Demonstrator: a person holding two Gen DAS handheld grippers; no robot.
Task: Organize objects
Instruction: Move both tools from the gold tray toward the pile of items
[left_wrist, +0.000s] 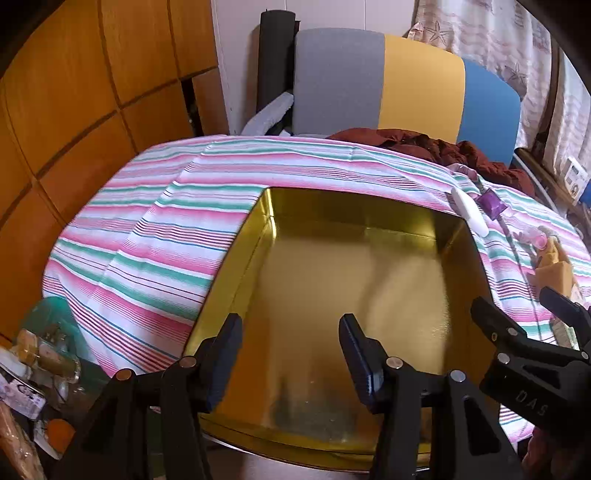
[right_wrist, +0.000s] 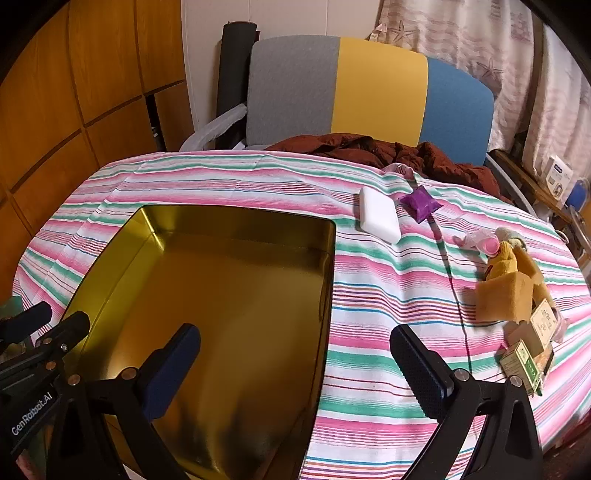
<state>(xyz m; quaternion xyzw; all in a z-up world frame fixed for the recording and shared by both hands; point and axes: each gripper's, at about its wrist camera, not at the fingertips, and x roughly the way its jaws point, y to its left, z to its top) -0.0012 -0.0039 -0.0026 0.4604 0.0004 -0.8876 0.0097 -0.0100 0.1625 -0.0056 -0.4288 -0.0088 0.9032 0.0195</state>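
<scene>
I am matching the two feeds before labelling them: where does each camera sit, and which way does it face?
Left wrist: on the left tongs, angled down into the gold tin; both its fingers show, nothing between them, with the right tongs at the right edge.
Right wrist: on the right tongs, jaws wide, angled down across the tin's right rim and the striped cloth; the left tongs at the left edge.
Shared: tin, cloth, white bar, purple packet, chair.
</scene>
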